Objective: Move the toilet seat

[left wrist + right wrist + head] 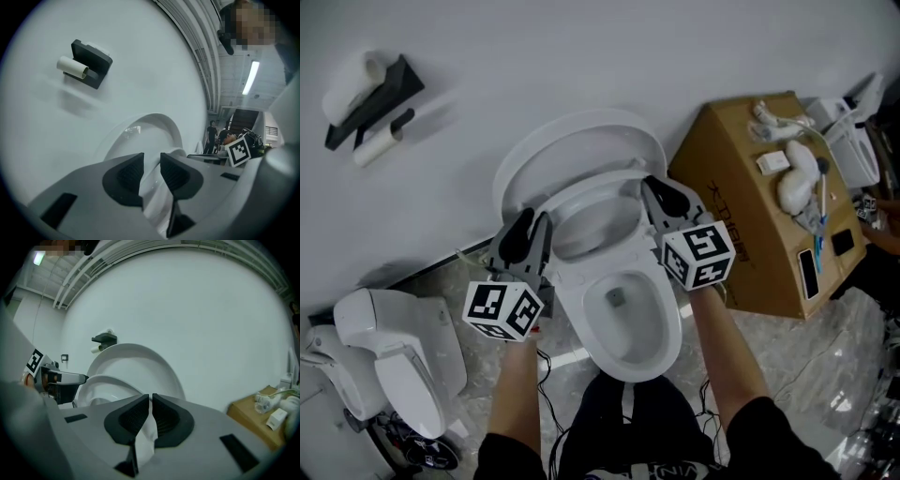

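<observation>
White on white: the toilet seat hangs half-raised between the bowl and the lid, which leans back against the wall. Its long axis runs from the hinge at the wall out towards us, front edge tipped up. We see the right gripper with jaws pinched on the right rim. The left gripper has its jaws narrowly apart astride the left rim. A cardboard box crowds in close on the right. Over on the left, a spare toilet on the floor stands well clear.
</observation>
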{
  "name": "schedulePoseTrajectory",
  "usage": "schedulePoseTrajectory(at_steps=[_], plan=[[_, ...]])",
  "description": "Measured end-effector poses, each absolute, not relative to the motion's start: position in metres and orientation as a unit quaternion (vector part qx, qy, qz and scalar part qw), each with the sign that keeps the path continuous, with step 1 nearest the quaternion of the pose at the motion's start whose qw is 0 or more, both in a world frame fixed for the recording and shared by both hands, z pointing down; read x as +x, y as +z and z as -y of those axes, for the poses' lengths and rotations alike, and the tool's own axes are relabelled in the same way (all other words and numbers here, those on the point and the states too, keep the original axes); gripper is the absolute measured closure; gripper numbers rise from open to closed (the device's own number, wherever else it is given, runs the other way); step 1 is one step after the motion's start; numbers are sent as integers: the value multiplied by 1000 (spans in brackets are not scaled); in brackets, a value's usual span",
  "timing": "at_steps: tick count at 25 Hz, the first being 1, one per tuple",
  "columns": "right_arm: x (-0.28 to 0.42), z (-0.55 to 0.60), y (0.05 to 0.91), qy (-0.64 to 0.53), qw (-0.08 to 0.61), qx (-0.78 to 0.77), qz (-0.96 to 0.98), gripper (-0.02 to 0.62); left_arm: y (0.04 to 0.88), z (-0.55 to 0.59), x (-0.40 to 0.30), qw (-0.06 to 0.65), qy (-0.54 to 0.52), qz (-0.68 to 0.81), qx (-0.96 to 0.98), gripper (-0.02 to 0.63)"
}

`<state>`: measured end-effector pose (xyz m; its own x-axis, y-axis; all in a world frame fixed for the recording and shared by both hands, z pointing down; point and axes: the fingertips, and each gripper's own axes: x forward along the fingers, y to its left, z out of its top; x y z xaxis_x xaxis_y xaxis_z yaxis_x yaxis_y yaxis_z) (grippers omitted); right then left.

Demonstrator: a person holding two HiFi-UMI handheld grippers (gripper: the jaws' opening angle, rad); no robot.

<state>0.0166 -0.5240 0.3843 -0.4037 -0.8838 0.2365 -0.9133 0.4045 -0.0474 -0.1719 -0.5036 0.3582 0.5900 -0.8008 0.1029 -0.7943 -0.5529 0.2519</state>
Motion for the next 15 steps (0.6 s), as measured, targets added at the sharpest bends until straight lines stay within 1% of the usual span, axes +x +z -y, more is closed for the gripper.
schedulePoseTrajectory(at_steps=[4, 5, 6, 7, 11, 15], plan=[[20, 520, 382, 75, 78, 538, 836, 566, 357, 500, -172, 153, -39, 449, 879, 499], [20, 518, 382, 79, 69, 536, 838, 566, 356, 498, -175, 153, -40, 453, 877, 510], [20, 516, 382, 83, 62, 534, 839, 569, 356, 497, -177, 150, -37, 459, 875, 546], [21, 514, 381, 85, 58, 532, 840, 573, 355, 495, -179, 147, -34, 463, 873, 568], [22, 497, 375, 84, 56, 523, 847, 588, 356, 479, -180, 146, -24, 473, 868, 571], [25, 478, 369, 81, 53, 506, 857, 588, 355, 459, -179, 136, -10, 490, 861, 597]])
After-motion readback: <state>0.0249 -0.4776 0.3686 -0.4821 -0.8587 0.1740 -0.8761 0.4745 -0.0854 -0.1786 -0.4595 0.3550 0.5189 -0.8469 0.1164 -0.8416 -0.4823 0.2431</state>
